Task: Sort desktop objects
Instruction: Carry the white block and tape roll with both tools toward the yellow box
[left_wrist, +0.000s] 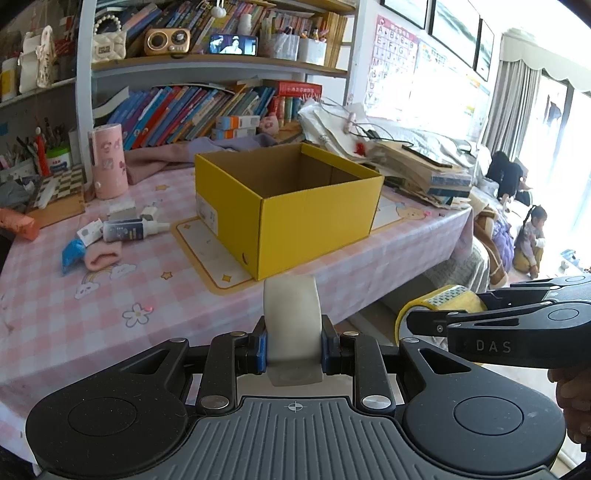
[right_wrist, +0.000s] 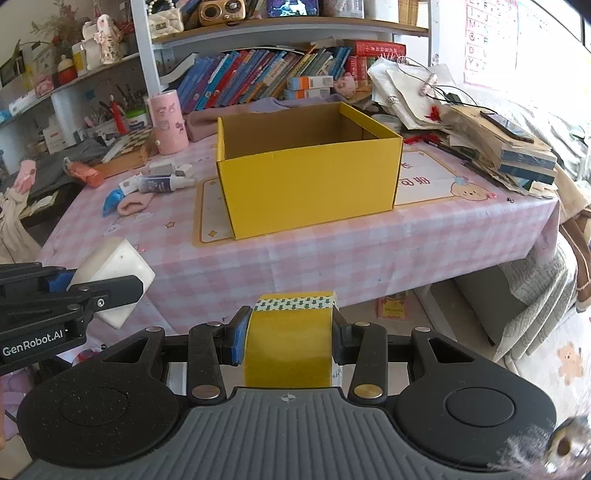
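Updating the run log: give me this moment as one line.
left tongs: shut on white block | right tongs: shut on tape | both held short of table | box: open

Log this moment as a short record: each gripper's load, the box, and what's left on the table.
left gripper: shut on white block
right gripper: shut on yellow tape
box: yellow, open, on the table; floor hidden
both loads: short of the table's near edge
left of box: bottle, pink sock, blue item
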